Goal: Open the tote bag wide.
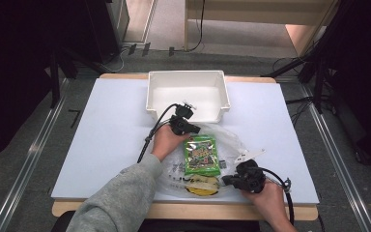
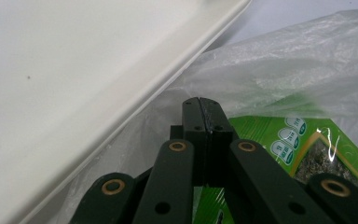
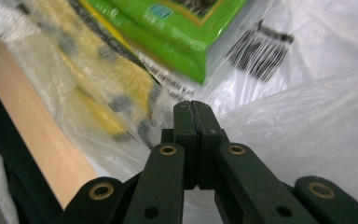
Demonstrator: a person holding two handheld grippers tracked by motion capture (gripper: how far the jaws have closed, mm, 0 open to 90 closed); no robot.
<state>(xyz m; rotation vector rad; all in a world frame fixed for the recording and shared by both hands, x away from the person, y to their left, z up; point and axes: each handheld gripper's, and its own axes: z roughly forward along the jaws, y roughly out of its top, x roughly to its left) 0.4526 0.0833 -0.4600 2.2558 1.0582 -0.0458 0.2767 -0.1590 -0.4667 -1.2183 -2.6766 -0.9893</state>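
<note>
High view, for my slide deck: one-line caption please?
Two hand-held grippers at a clear plastic bag holding a green packet, before a white bin.

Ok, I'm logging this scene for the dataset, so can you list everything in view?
table: one, white top with wooden edge, centre of the high view
bin: one, white, open, far middle of table
plastic bag: one, clear, crumpled, near middle of table
green packet: one, green printed, at the bag
yellow item: one, yellow and black, blurred, at the bag's near end
left gripper: one, black, jaws together, at the bag's far edge by the bin
right gripper: one, black, jaws together, at the bag's near right
</note>
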